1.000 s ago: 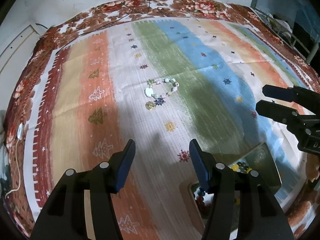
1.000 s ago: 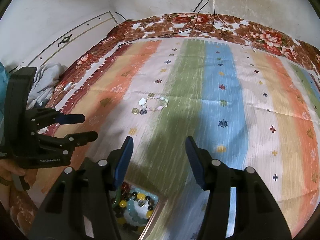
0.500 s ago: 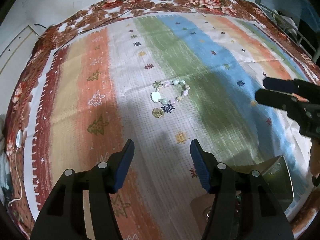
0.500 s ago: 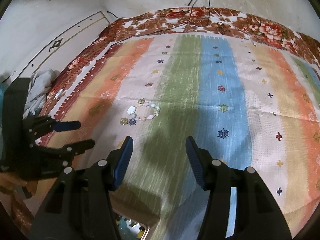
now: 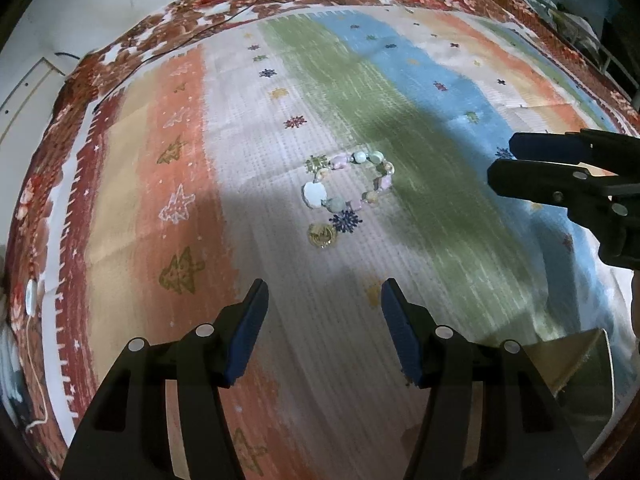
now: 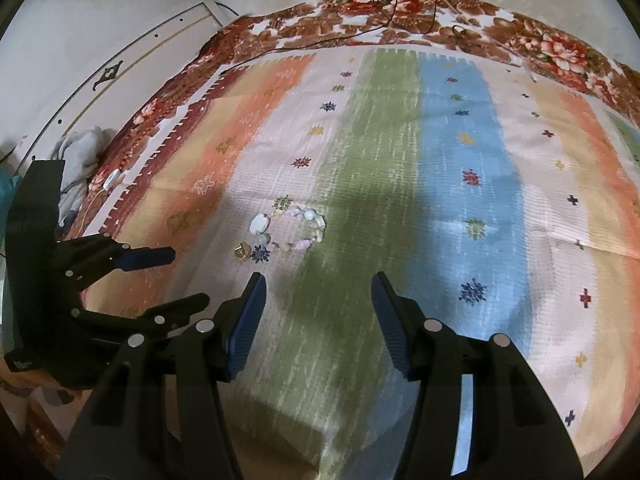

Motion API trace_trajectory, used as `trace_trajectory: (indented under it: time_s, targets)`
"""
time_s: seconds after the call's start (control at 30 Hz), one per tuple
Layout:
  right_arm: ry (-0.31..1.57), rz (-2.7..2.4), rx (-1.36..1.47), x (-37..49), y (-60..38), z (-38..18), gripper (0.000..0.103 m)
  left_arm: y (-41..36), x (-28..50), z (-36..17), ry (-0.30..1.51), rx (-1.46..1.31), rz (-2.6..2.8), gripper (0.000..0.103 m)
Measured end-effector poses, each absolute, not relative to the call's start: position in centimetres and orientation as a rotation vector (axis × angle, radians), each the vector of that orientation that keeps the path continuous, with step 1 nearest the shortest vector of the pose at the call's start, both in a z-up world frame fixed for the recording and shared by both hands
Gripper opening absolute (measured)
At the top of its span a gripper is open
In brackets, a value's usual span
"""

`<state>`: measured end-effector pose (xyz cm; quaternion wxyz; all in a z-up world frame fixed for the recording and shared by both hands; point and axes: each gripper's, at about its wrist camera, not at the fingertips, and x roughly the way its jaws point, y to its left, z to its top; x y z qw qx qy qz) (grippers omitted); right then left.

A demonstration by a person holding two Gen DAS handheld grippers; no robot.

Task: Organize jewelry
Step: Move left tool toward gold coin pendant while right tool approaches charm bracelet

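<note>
A pale beaded bracelet [image 5: 349, 182] with a white shell bead lies on the striped cloth, and a small gold charm [image 5: 321, 235] lies just in front of it. My left gripper [image 5: 324, 304] is open and empty, a short way in front of them. The bracelet [image 6: 292, 230] and the gold charm [image 6: 242, 251] also show in the right wrist view. My right gripper [image 6: 318, 300] is open and empty, in front of the bracelet and slightly to its right. Each gripper shows in the other's view: the right gripper [image 5: 504, 160] at the right edge, the left gripper [image 6: 188, 278] at the left.
The striped cloth [image 5: 400, 92] covers a bed with a floral border [image 6: 400, 12]. A corner of an open jewelry box [image 5: 576, 364] shows at the lower right of the left wrist view. A grey cloth bundle [image 6: 80, 156] lies at the bed's left edge. Cables run across the far border.
Both grippers have moved forward toward the bracelet, which now looks larger and nearer. The jewelry box with beads has slid out of the right wrist view and mostly out of the left.
</note>
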<state>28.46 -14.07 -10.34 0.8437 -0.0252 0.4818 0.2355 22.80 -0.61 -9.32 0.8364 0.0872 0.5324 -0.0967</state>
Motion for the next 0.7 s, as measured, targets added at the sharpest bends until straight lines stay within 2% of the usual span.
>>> trace_trajectory:
  time_s: [0.7]
  targets:
    - [1.097,0.508,-0.074,33.6,-11.8,-13.9,0.056,-0.3,26.1,-12.0,1.124,0.169,-0.318,0.058]
